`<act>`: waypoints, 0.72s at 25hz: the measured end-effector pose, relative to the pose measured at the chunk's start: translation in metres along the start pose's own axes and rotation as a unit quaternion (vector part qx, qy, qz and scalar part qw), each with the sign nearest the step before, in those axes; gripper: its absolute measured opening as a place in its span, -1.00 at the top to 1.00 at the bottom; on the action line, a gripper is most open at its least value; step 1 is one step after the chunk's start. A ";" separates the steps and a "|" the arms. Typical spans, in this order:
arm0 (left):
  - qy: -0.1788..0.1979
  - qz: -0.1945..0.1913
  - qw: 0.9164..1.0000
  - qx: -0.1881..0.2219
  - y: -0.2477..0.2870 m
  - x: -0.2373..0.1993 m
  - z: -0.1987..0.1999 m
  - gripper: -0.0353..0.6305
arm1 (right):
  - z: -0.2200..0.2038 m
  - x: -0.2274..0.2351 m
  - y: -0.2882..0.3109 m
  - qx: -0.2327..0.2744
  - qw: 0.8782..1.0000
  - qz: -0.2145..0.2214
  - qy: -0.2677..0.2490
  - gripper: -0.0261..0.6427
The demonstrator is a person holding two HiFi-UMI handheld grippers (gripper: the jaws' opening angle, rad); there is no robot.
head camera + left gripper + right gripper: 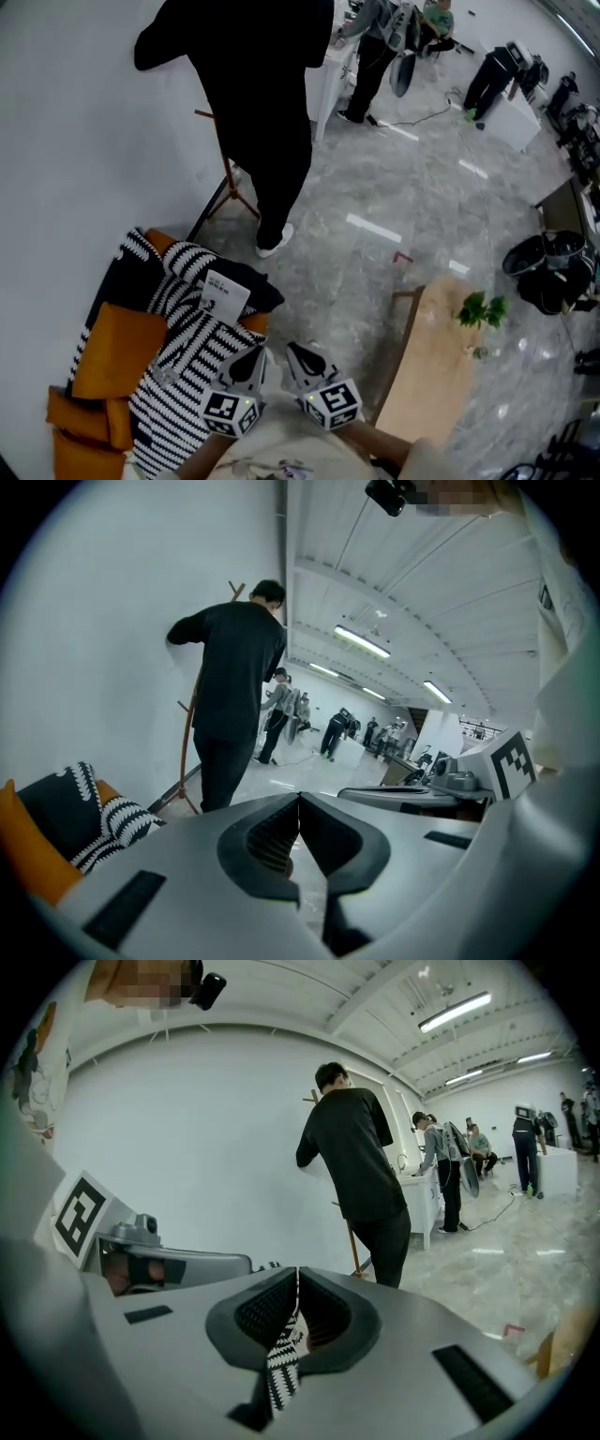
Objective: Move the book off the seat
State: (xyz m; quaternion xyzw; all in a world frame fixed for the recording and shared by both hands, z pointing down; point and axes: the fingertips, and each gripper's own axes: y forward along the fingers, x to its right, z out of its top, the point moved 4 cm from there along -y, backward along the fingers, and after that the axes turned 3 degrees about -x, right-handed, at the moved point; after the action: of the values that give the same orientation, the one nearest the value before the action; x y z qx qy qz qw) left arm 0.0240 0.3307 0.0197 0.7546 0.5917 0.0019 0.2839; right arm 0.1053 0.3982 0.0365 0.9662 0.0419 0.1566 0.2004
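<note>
Only the head view is showing the book [225, 292] on the striped blanket [186, 361], long edge slanting down-right. The left gripper [253, 360] and right gripper [300, 355] are both pressing closed, empty.

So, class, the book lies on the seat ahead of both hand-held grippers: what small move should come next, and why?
Probably open the left hand-held gripper. Its jaws stand together, as do those of the right hand-held gripper, and neither touches the book, which lies on the striped fabric just beyond the left one. Closed jaws cannot take it.
</note>
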 end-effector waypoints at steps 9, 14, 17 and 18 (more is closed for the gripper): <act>-0.036 0.062 0.997 0.009 -0.002 -0.025 0.005 0.87 | 0.015 0.016 0.021 -0.039 0.998 0.050 -0.026 0.90; -0.070 0.084 0.994 0.001 -0.008 -0.034 -0.012 0.87 | 0.009 0.014 0.045 -0.072 0.993 0.085 -0.045 0.90; -0.092 0.093 0.991 -0.008 -0.010 -0.040 -0.026 0.87 | 0.004 0.012 0.058 -0.098 0.989 0.101 -0.054 0.90; -0.101 0.098 0.990 -0.009 -0.009 -0.044 -0.029 0.87 | 0.003 0.011 0.065 -0.104 0.987 0.104 -0.056 0.90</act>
State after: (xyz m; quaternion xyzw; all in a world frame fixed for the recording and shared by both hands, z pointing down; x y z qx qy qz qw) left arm -0.0074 0.3047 0.0551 0.8029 0.4830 -0.0411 0.3469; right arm 0.1176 0.3395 0.0634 0.9463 -0.0871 0.1259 0.2848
